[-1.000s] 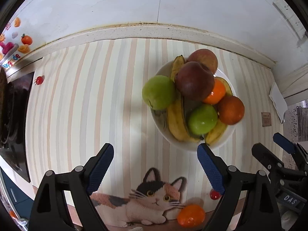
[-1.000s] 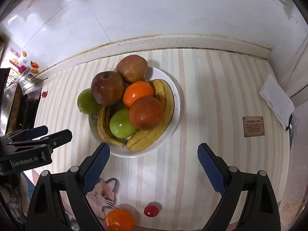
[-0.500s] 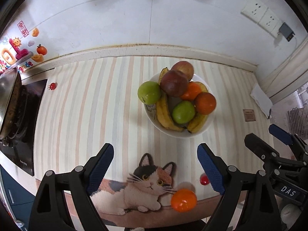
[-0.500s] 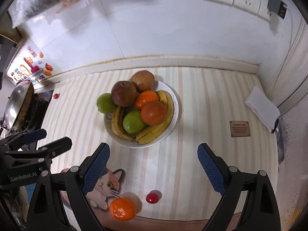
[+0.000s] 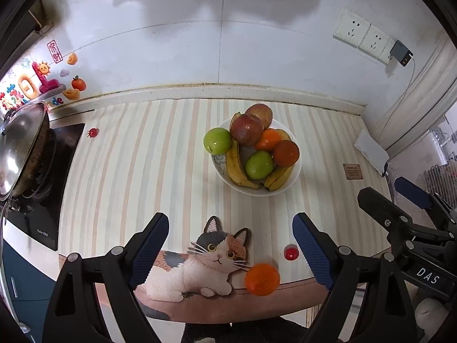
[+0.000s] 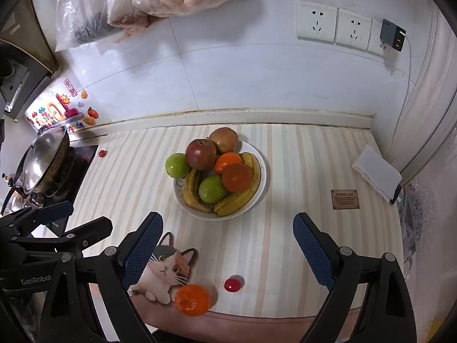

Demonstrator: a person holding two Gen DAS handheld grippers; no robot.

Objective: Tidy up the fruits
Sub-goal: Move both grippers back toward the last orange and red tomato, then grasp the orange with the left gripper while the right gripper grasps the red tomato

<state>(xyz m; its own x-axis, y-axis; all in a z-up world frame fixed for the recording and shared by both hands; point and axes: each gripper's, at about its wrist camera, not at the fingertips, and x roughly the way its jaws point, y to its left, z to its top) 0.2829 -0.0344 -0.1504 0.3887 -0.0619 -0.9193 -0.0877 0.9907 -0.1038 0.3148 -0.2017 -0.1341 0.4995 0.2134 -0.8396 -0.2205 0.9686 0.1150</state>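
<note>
Both claws are hanging above the counter, holding nothing. The left gripper point(image 5: 230, 245) is showing its fingers spread wide at the bottom of the left view, and the right gripper point(image 6: 228, 245) is standing just as wide at the bottom of the right view.

The step in hand looks like the gathering of stray fruit. The bowl point(image 6: 261, 184), a glossy white dish at the centre of the frame, is already carrying two red apples, green apples, two oranges and long, brown-flecked bananas point(image 6: 237, 198). One green apple point(image 6: 176, 165) is sitting at the bowl's left rim; whether it is inside or on the counter I cannot tell.

Loose pieces are lying near the lower edge: a round, dimpled orange point(image 6: 192, 299), touching the printed cat point(image 6: 165, 271) on the striped mat point(image 6: 300, 171), and a small, shiny red fruit point(image 6: 232, 284) just beside it.

The next move probably calls for lowering one claw over the orange and closing gently; being round and smooth, it could roll off the front edge.
</note>
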